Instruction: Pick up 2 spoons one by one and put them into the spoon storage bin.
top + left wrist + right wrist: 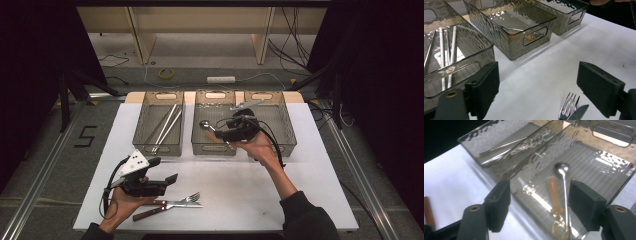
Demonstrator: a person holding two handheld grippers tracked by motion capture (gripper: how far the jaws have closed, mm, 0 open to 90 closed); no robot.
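Left tongs (172, 178) agape above fork (187, 199); right tongs (539, 203) released over spoon (562, 177) in middle bin (215, 146).

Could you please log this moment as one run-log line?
right gripper: jaws open over middle bin | spoon: lying in bin | left gripper: open, near fork

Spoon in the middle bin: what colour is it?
Shiny silver metal. The spoon shows best in the right gripper view, lying in the middle bin.
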